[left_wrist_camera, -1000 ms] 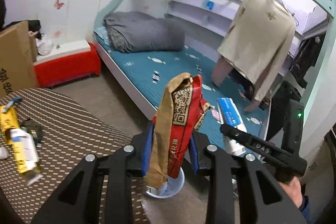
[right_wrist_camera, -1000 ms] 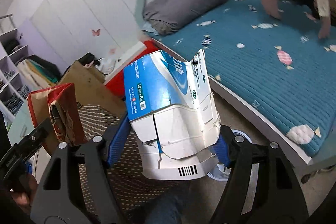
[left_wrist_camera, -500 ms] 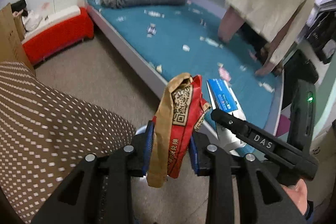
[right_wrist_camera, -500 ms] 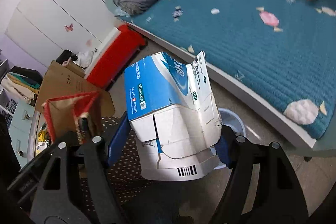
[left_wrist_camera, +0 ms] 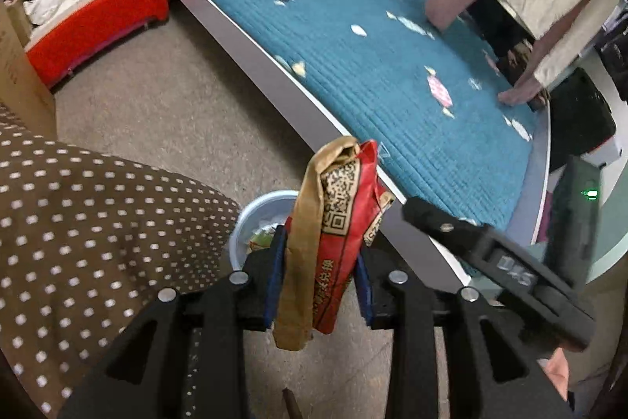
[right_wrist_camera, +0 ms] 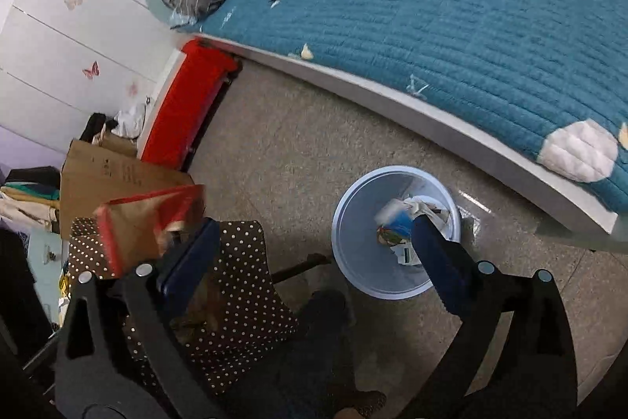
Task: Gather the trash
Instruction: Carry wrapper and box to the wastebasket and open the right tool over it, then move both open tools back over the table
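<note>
A crinkled red and tan paper wrapper, matt, with a printed code square. Smooth pale blue plastic bin, faintly glossy, holding a blue and white cardboard box. Speckled stone-like floor with a dull sheen. Quilted teal cloth bed cover. Brown cloth with white dots. Matt black plastic tongs with blue pads.
</note>
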